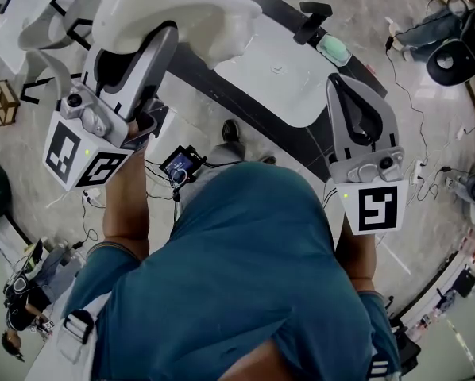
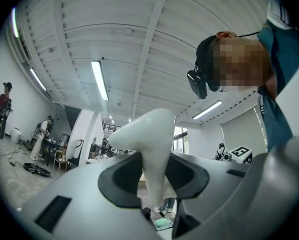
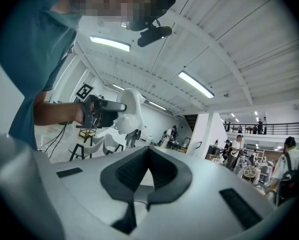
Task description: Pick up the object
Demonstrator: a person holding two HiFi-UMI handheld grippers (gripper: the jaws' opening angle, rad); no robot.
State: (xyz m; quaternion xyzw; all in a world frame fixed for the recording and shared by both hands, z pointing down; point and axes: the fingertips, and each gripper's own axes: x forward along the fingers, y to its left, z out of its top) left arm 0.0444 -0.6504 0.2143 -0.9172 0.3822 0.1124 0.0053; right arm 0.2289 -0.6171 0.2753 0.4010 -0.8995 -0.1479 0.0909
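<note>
two grippers show in the head view, one on each side of the person's teal shirt (image 1: 237,268). the left gripper (image 1: 160,42) is raised above the white table (image 1: 293,94) with the white moulded object (image 1: 174,10) at its tip, though from above one cannot tell how the jaws sit on it. the left gripper view settles that: the object (image 2: 150,134) stands between the dark pads (image 2: 122,179), which press on its narrow stem from both sides, and its broad rounded top rises above them. that view also catches a pale green pad (image 2: 163,224) far below, which the head view places on the table's far edge. the right gripper (image 1: 339,86) looks merely idle from above; the right gripper view shows its jaws brought together at the tips with nothing between them. only that view gives a side look at the left hand (image 3: 83,115) holding its gripper level, the object up in the air beside it, and several people standing in the hall behind.
</note>
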